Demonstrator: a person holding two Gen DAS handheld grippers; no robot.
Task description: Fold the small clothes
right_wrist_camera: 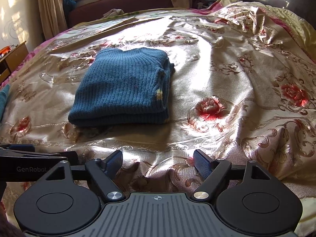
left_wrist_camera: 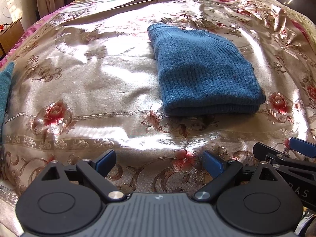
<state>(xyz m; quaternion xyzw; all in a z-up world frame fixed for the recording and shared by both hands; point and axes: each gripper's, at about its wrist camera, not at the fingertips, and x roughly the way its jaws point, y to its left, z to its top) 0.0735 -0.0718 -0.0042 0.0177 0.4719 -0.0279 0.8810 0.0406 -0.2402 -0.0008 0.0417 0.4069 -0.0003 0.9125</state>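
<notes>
A blue ribbed knit sweater [left_wrist_camera: 203,71] lies folded into a compact rectangle on the floral satin bedspread [left_wrist_camera: 94,90]. It also shows in the right wrist view [right_wrist_camera: 122,86], left of centre. My left gripper [left_wrist_camera: 159,163] is open and empty, hovering over the bedspread short of the sweater's near edge. My right gripper [right_wrist_camera: 158,163] is open and empty, also short of the sweater and to its right. The right gripper's finger [left_wrist_camera: 302,148] shows at the right edge of the left wrist view.
Another teal garment [left_wrist_camera: 5,90] lies at the bed's left edge, also in the right wrist view [right_wrist_camera: 4,98]. A wooden side table [right_wrist_camera: 11,57] stands left of the bed. Curtains [right_wrist_camera: 51,6], a window and a dark couch [right_wrist_camera: 122,4] are beyond. The bedspread is rumpled at the far right [right_wrist_camera: 256,19].
</notes>
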